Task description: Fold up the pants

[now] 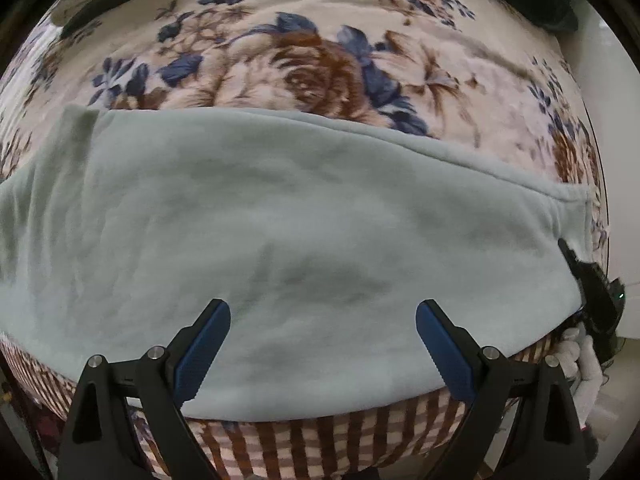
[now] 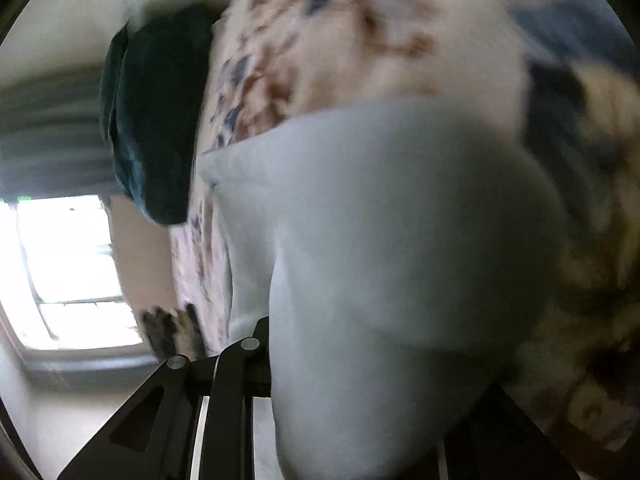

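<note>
Looking down, I see a floral blanket over a checked bedcover, a window beyond. Pale green pants lie flat under my left gripper, jaws wide apart. My right gripper pinches their bunched cloth.

Bedroom at home: I'm over a bed with a floral fleece blanket on top, a checked brown-and-white sheet hanging at its near edge, a dark teal pillow at one end, plus a bright window in pale walls.
</note>
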Demonstrator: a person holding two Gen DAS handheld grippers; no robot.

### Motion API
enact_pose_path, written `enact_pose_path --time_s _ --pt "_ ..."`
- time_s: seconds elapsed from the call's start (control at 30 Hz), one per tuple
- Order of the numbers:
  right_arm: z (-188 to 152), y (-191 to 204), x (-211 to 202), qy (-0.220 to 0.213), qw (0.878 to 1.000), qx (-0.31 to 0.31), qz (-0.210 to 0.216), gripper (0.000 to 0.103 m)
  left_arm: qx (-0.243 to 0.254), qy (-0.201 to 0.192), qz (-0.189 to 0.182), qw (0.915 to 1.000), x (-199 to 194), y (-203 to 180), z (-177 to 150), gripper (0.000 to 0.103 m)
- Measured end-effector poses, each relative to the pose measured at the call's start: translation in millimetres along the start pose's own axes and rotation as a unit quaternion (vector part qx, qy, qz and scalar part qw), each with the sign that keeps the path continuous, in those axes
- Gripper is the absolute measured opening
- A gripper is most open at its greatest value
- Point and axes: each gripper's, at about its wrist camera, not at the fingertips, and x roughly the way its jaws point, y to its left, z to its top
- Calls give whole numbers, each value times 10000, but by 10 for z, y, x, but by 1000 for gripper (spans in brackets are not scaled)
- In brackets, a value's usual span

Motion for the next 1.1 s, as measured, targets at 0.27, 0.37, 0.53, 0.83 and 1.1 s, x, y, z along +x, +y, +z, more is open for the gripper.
enact_pose_path --time_s 0.27,0.37,0.53,0.83,1.1 --pt "-210 982 -82 -103 9832 -1742 -526 25 -350 -481 118 9982 -360 424 -47 95" --pt "-553 1577 -76 -203 9613 -2624 -810 25 -272 -678 315 9968 -485 607 -69 95" --pt "-1423 2361 254 -278 8989 -4101 -1516 25 -514 -734 253 9957 -555 1131 -121 95" --pt "-3512 2577 1172 279 7943 -5720 -2028 25 -1861 -705 308 9795 -799 2761 -581 95" --pt "-5419 1873 2000 1137 6003 -7320 -3014 36 -2319 -660 560 9689 -957 3868 -866 95"
